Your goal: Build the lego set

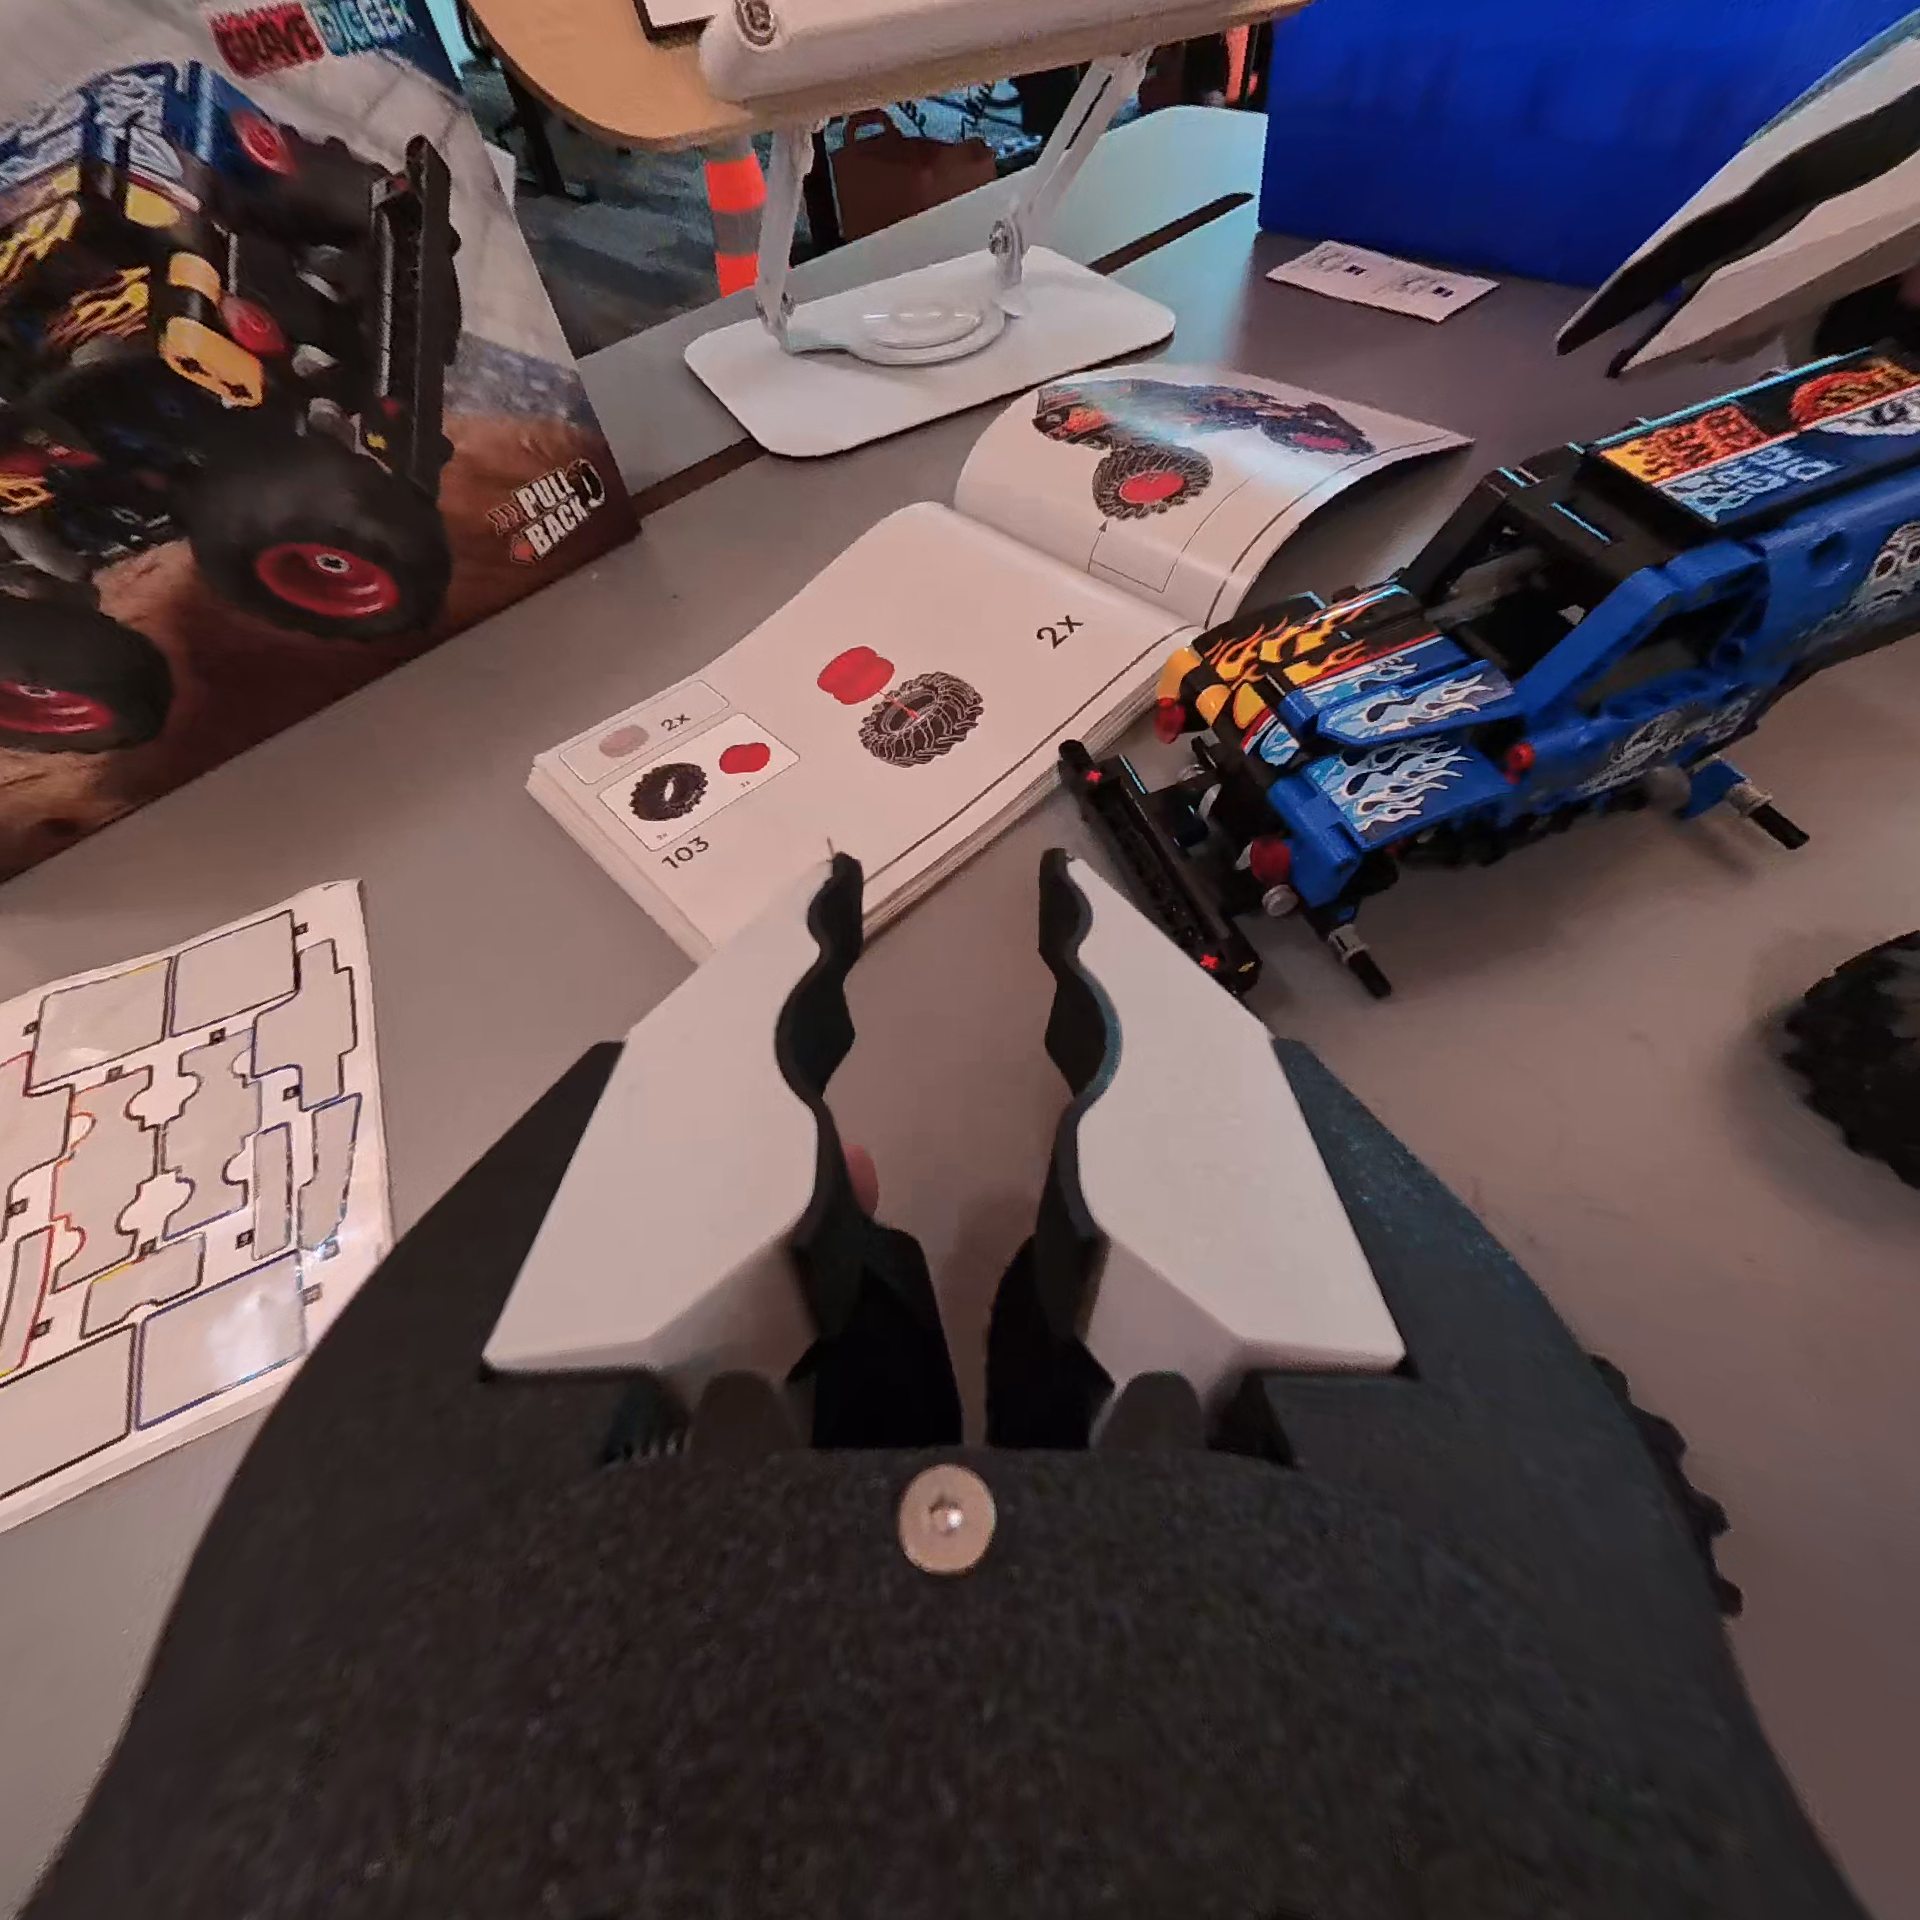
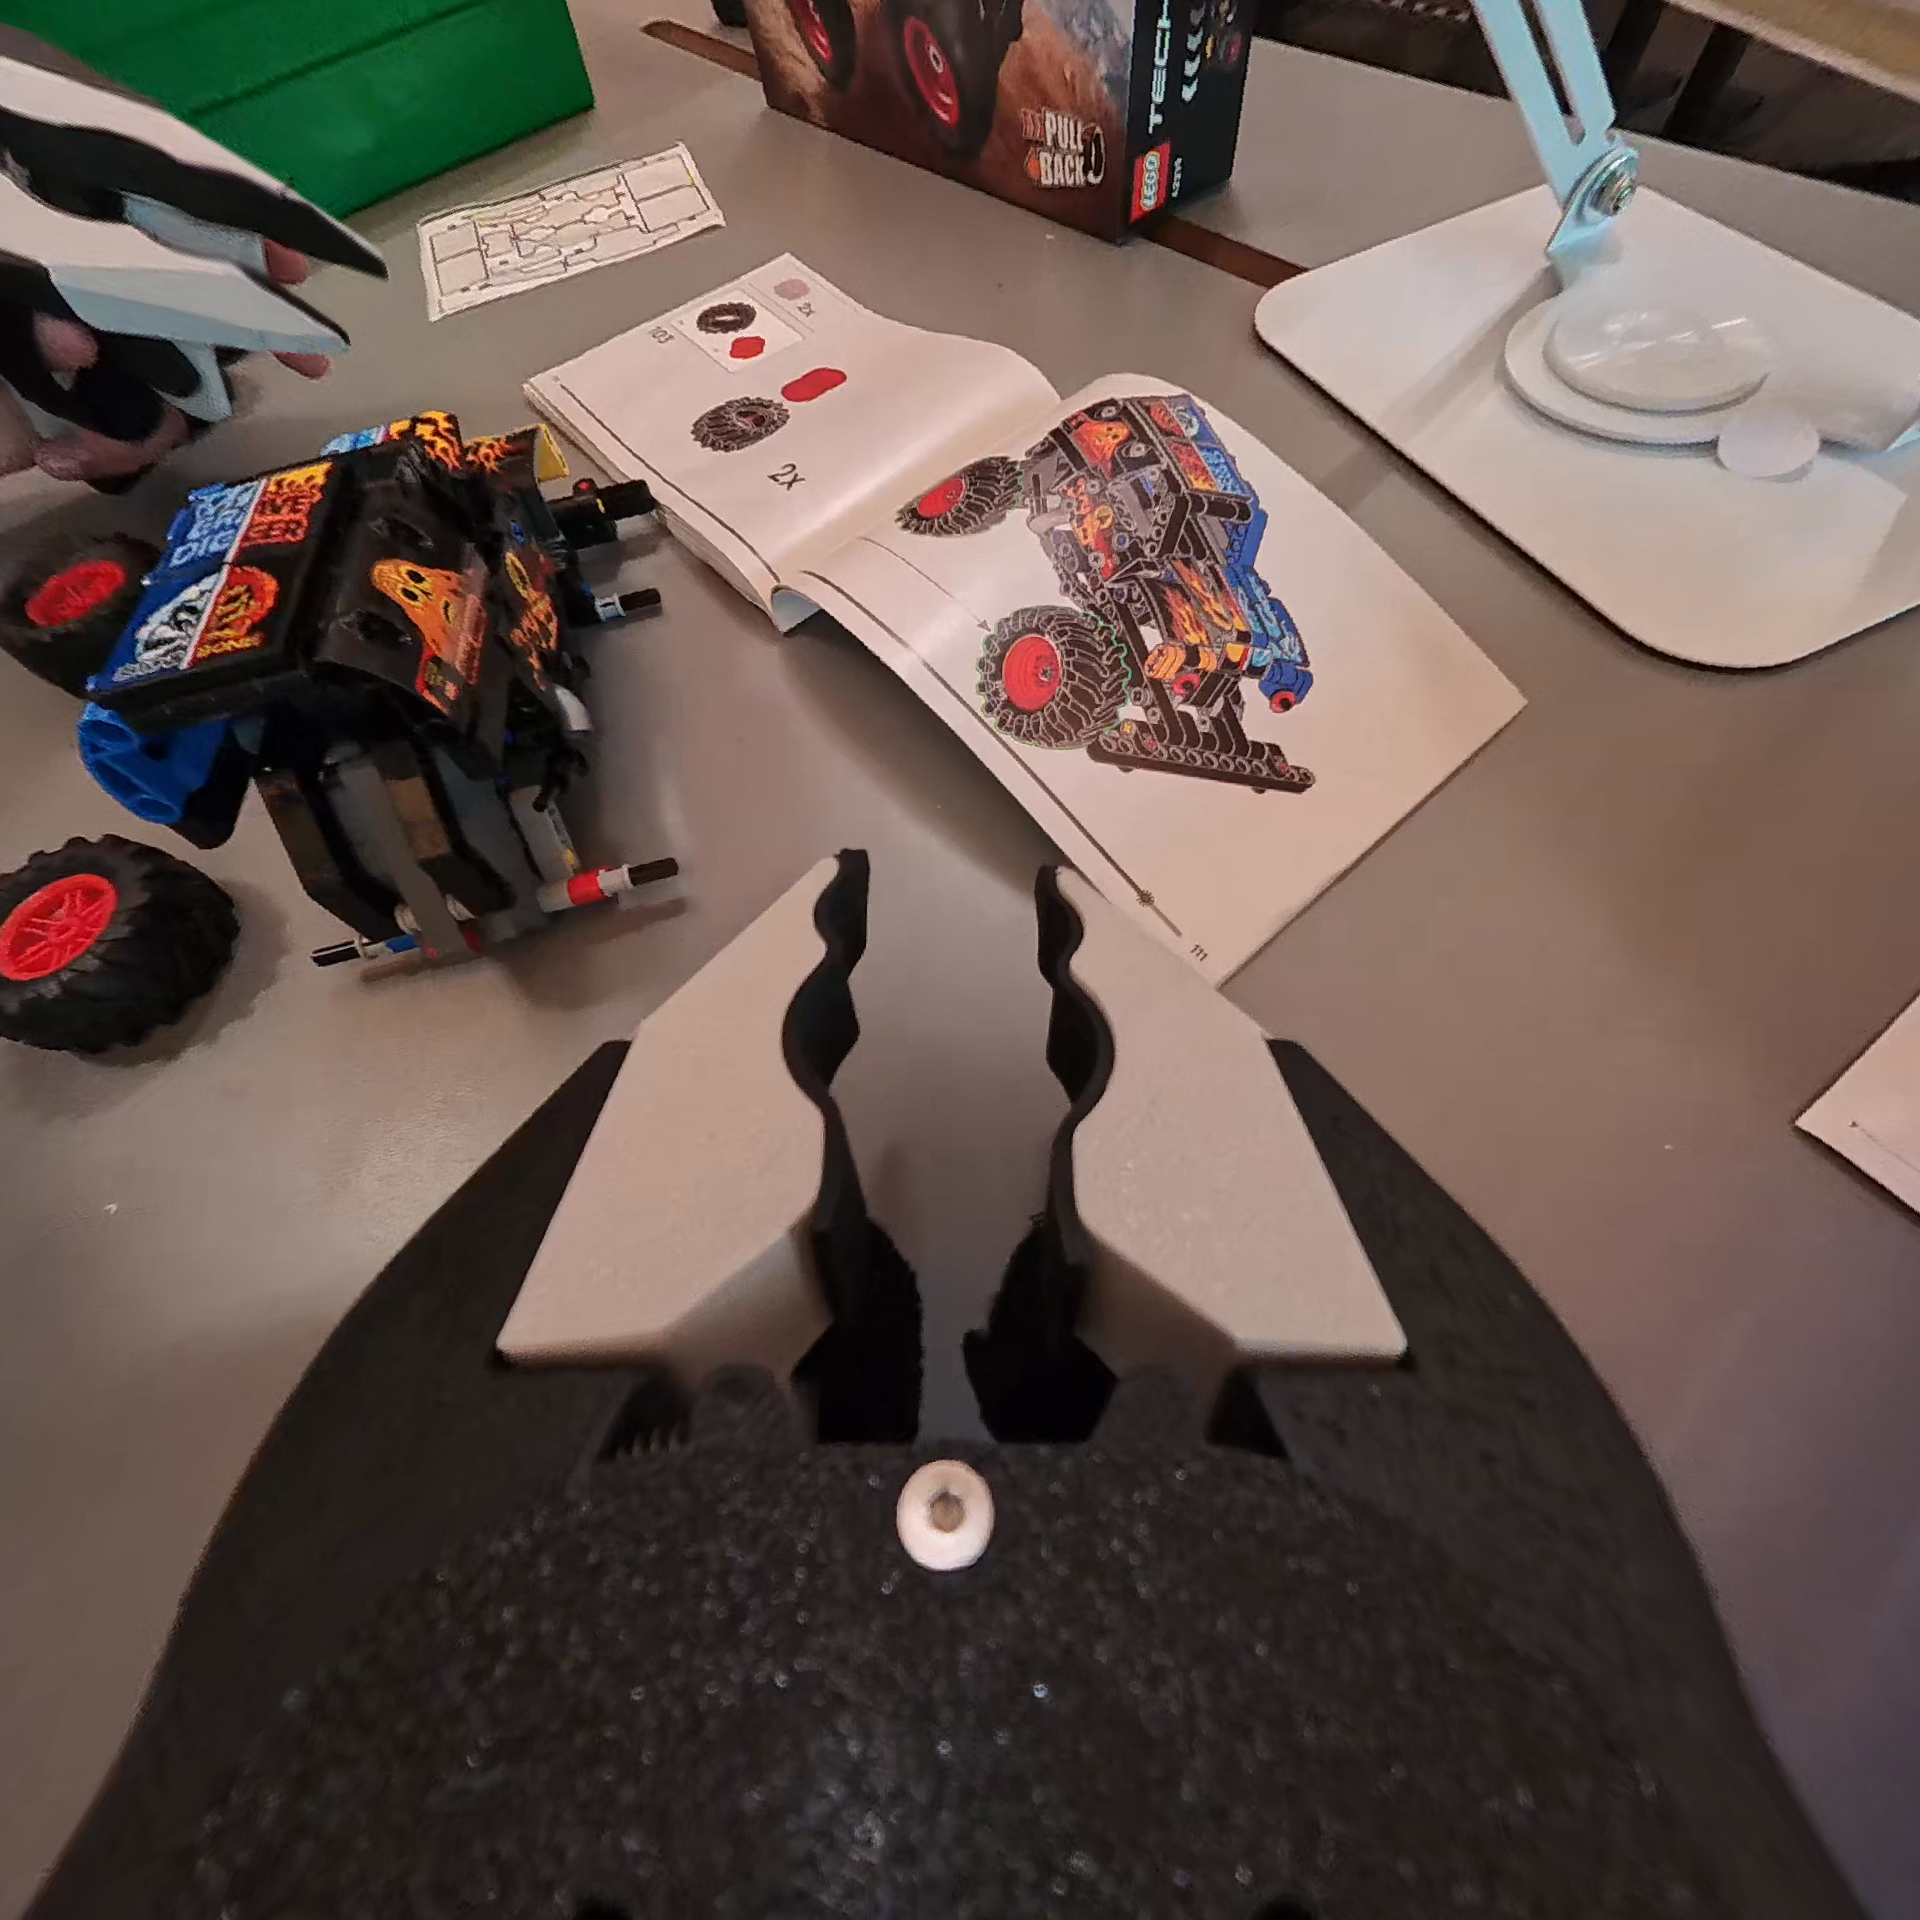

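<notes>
While both tools hover with nothing between their fingers, the left gripper (image 1: 948, 868) stands parted by a clear gap just above the near edge of the open instruction booklet (image 1: 935, 686), and the right gripper (image 2: 951, 868) is parted about as wide over bare grey table (image 2: 1558, 1039), just short of the same booklet's near page. Beside the booklet, on the side away from the box, lies the truck body (image 2: 343, 665), wheelless, blue and black with flame stickers, its bare axle pins sticking out. Two black tyres on red hubs, one wheel (image 2: 104, 940) and another wheel (image 2: 73, 603), rest on the far side of the body from the booklet. Beyond the booklet stands the printed set box (image 1: 229, 416), which carries lettering and a brand mark; a peeled sticker sheet (image 1: 177, 1174) lies between box and left gripper. A white stand base (image 2: 1558, 499) sits just past the booklet.
</notes>
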Demonstrator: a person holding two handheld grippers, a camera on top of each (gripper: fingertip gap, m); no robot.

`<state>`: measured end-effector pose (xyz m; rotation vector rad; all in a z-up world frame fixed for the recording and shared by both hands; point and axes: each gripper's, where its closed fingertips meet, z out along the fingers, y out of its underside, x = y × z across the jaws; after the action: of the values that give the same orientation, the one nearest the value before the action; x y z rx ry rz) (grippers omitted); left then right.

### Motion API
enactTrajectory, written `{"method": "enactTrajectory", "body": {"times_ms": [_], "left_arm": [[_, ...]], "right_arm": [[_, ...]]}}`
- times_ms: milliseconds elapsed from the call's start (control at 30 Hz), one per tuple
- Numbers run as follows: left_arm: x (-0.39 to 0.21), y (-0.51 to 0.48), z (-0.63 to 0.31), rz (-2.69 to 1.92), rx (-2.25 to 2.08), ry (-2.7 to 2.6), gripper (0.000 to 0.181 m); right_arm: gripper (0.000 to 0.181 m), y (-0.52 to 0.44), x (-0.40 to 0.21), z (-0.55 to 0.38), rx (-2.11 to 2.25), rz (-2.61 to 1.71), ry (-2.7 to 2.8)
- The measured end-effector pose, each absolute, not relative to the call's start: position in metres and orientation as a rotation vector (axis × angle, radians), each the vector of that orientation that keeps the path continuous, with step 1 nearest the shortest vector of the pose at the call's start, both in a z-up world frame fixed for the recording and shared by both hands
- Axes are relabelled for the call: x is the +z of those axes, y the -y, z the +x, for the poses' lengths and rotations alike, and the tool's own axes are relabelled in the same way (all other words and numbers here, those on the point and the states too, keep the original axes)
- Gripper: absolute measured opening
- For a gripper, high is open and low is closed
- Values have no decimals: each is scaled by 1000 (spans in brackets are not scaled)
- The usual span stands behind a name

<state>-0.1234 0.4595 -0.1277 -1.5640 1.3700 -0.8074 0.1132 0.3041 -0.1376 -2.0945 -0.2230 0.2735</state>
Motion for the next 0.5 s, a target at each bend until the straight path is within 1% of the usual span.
{"method": "enactTrajectory", "body": {"times_ms": [167,200,233,267,333,367,400,433,500], "left_arm": [[-138,-446,-122,-1586,-853,-1446,38],[-141,-438,-121,-1600,-889,-1480,43],[-143,-430,-118,-1618,-943,-1520,54],[-141,-423,-114,-1626,-1002,-1538,60],[-130,-412,-104,-1620,-1138,-1548,63],[-130,-404,-100,-1656,-1218,-1586,69],[-133,-394,-98,-1713,-1291,-1640,80],[-137,-389,-95,-1772,-1336,-1671,89],[-140,-382,-90,-1850,-1395,-1697,106]], "right_arm": [[32,-302,-135,102,320,-2088,264],[33,-301,-132,96,336,-2072,292],[35,-299,-128,87,367,-2054,333],[44,-296,-124,74,418,-2041,388],[66,-286,-120,41,559,-2052,463],[77,-278,-118,19,637,-2066,498],[82,-272,-119,1,660,-2100,529],[83,-270,-123,-9,593,-2148,523],[79,-277,-130,-18,392,-2178,429]]}}
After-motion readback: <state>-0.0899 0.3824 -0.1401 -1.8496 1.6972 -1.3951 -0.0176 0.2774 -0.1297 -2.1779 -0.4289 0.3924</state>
